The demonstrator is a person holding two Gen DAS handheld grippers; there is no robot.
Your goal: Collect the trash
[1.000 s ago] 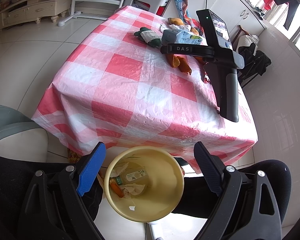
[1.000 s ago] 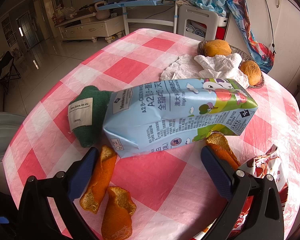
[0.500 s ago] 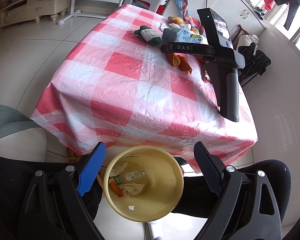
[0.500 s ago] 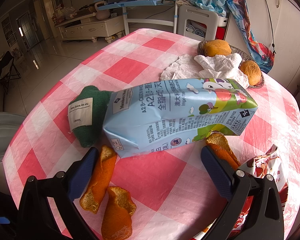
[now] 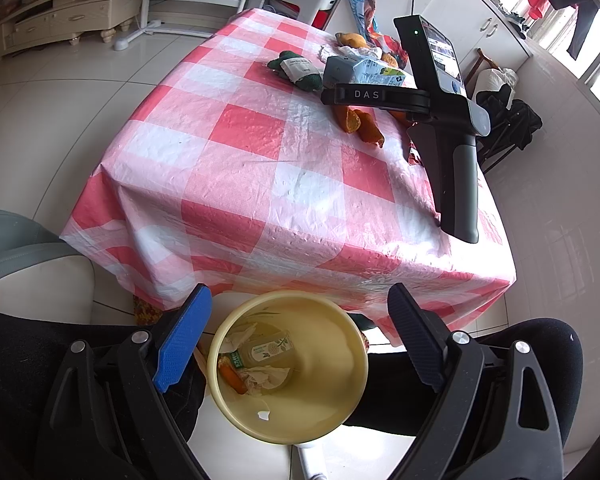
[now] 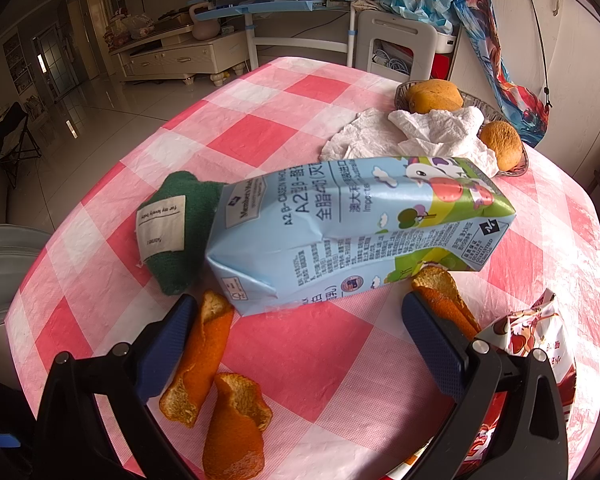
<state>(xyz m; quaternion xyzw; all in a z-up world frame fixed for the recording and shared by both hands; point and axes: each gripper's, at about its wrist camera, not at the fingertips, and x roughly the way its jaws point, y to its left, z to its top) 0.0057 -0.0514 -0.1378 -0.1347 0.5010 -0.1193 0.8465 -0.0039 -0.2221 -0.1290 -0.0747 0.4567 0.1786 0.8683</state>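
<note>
A: The right gripper (image 6: 296, 344) hangs over the checked red-and-white tablecloth (image 6: 260, 136) with its jaws spread wide and nothing between them. The dented pale blue milk carton (image 6: 352, 232) lies on its side just ahead. What could go wrong?

B: The carton looks broad. A grab across its width may slip or crush it, and any leftover milk could spill. The curled orange peels (image 6: 216, 384) lie under the jaws, so a finger could push one off the table.

A: And the left gripper (image 5: 296, 340)?

B: It is also wide open and empty, poised above the round yellow plastic bin (image 5: 324, 412) on the floor at the table's edge. The bin holds a small clear bottle (image 5: 266, 350), crumpled paper (image 5: 264, 378) and an orange scrap (image 5: 230, 374).

A: Any other containers?

B: A shallow wire basket (image 6: 512, 160) at the far side holds two brownish round fruits, with white tissues (image 6: 420, 128) draped against it.
</note>
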